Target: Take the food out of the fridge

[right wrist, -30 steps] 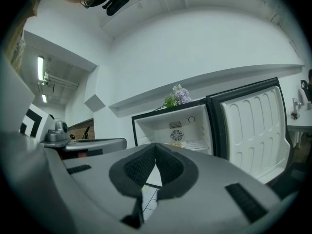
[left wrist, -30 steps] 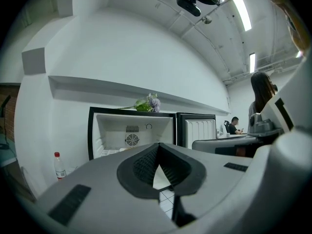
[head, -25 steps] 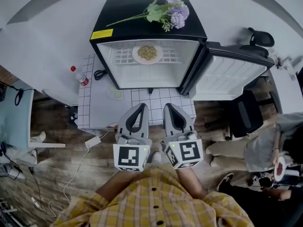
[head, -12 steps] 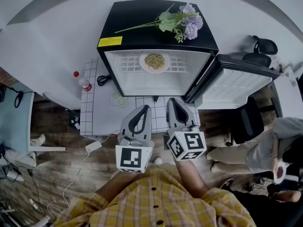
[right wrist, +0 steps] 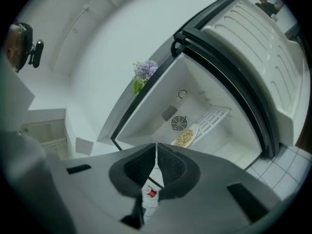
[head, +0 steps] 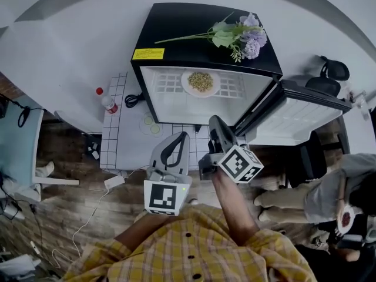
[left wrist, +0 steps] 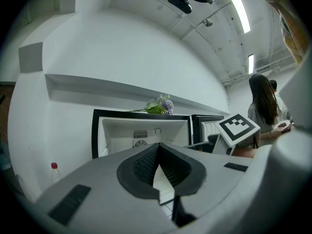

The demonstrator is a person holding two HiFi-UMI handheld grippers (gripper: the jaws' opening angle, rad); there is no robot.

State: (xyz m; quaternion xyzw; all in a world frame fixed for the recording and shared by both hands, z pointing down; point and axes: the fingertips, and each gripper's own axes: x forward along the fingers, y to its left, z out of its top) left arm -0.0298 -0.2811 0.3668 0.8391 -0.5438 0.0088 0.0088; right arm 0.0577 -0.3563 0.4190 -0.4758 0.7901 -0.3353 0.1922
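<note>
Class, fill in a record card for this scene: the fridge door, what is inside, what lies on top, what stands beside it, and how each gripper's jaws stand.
Fridge: black fridge, white inside
Door: door open, swung out at the head view's right
Inside: plate of food on the wire shelf
On top: purple flowers
Beside: red-capped bottle at the fridge's left
Left gripper: jaws together, empty, outside the fridge
Right gripper: jaws together, empty, rolled to one side, outside the fridge
</note>
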